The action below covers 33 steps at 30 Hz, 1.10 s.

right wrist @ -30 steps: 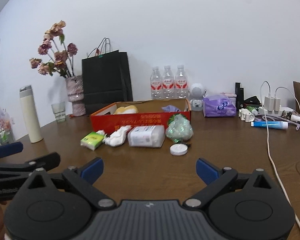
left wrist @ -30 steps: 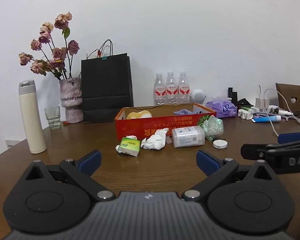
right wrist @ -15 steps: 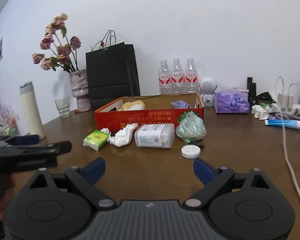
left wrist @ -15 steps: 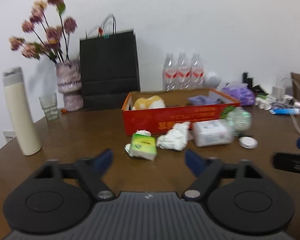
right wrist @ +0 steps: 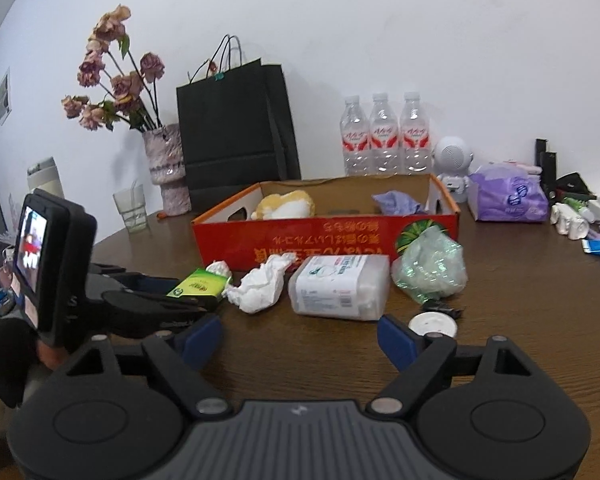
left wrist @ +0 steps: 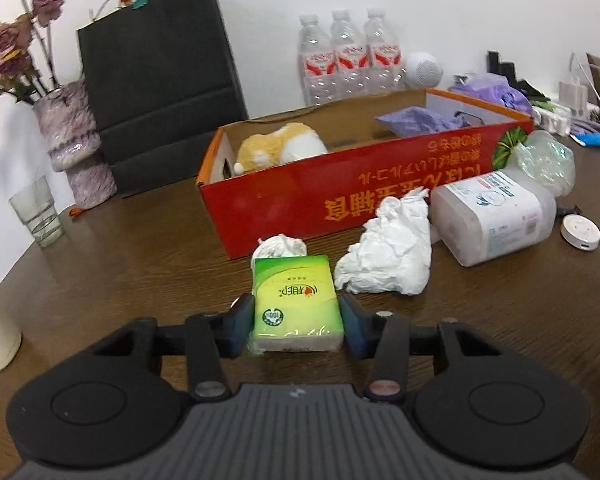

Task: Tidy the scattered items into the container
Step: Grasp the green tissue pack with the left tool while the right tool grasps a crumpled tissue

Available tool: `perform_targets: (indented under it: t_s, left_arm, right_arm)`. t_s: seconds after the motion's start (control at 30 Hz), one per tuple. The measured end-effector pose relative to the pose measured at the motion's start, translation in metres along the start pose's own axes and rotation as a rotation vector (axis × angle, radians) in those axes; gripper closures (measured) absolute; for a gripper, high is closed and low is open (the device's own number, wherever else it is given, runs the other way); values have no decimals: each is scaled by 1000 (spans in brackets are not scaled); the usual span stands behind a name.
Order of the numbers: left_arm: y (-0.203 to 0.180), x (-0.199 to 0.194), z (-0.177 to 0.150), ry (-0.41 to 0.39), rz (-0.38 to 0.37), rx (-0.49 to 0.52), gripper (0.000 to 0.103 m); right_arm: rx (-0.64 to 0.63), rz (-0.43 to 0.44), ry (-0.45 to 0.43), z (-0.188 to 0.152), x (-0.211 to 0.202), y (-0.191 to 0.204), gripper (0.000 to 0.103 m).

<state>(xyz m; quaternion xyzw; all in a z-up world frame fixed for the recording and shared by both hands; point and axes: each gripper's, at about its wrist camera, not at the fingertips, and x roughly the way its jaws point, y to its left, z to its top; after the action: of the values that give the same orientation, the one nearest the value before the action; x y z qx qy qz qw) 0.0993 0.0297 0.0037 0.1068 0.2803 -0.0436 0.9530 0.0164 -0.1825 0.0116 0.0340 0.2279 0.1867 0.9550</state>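
The left gripper (left wrist: 298, 322) has its jaws closing around the green-and-yellow soft tissue packet (left wrist: 296, 304), which lies on the dark wooden bench (left wrist: 140, 272) just in front of the long red cardboard box (left wrist: 340, 196); the blue pads sit at its sides, though firm contact cannot be told. The right gripper (right wrist: 300, 340) hovers with jaws apart and narrowing, nothing between them, near the clear plastic tub (right wrist: 340, 286). The packet is soft: a shallow pinch near its near end could let it sag or slip out on lifting.
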Motion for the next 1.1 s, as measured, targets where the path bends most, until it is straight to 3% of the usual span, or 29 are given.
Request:
perform_targets:
  t_s: [0.1,0.27,0.43,0.57,0.73,0.83,0.9,1.0,1.1]
  left_arm:
    - [6,-14,-3,-36,15,-39,58]
    - [18,-82,-20,-50,3,-166,58]
    - [24,-117,-57,7,29,-225,58]
    - [24,-120,-63,18,56,-229,58]
    - [27,-117,-63,15,90,-233,57]
    - [31,-113,-65,31,99,-256,57]
    - [33,-112,-67,38,97,-268,57]
    - [33,-116,-66,32,92,-270,57]
    - [24,-128,-66,8,66,-261,57]
  right_arm:
    - [-16,12,10,-1,7,7,18]
    - [-37,41,9,-1,7,20,18]
    - [-51,85,31,5,21,31,19]
    - [-92,111,41,22,58,53,35]
    - [-167,9,108,37,123,71,42]
    - [-173,-22,188,35,149,69,72]
    - [-177,-35,191,32,151,66,84]
    - [-152,-5,203,33,139,63,88]
    - [-148,21,155,31,98,59,88]
